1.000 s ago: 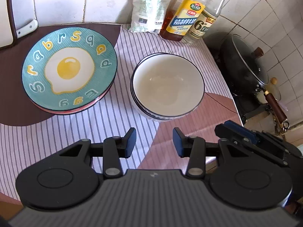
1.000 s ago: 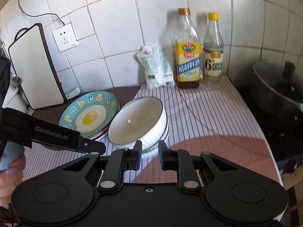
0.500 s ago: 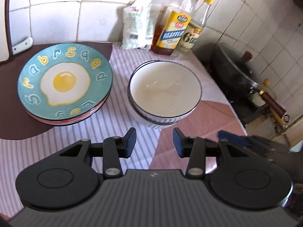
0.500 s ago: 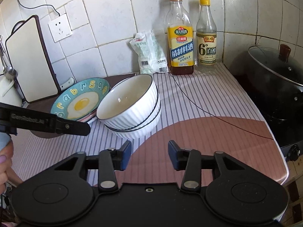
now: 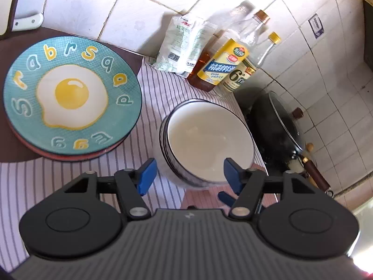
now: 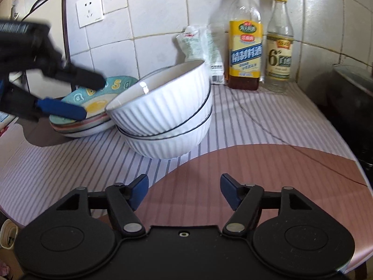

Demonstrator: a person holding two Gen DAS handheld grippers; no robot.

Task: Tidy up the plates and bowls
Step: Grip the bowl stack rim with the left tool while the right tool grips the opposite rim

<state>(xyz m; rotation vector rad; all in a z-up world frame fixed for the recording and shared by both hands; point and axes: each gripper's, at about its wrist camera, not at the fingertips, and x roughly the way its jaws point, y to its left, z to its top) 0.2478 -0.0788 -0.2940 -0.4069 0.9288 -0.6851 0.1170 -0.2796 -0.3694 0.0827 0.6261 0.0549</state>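
Observation:
A stack of white ribbed bowls (image 5: pixel 207 140) (image 6: pixel 167 114) stands on the striped cloth, the top bowl tilted. Left of it is a stack of plates (image 5: pixel 70 98) (image 6: pixel 93 109), the top one teal with a fried-egg picture. My left gripper (image 5: pixel 188 175) is open and empty, hovering above the near rim of the bowls; it also shows in the right wrist view (image 6: pixel 63 93), over the plates. My right gripper (image 6: pixel 184 186) is open and empty, low over the pink patch of cloth in front of the bowls.
Two bottles (image 6: pixel 244 46) (image 6: pixel 279 44) and a white packet (image 5: pixel 184 44) stand against the tiled wall. A lidded black wok (image 5: pixel 279 126) sits to the right. A cutting board (image 6: pixel 58 23) leans at the back left. The counter edge (image 6: pixel 359 182) curves at the right.
Both grippers have opened wide. The left one has moved forward over the bowls. The right one has dropped lower and closer to the bowls.

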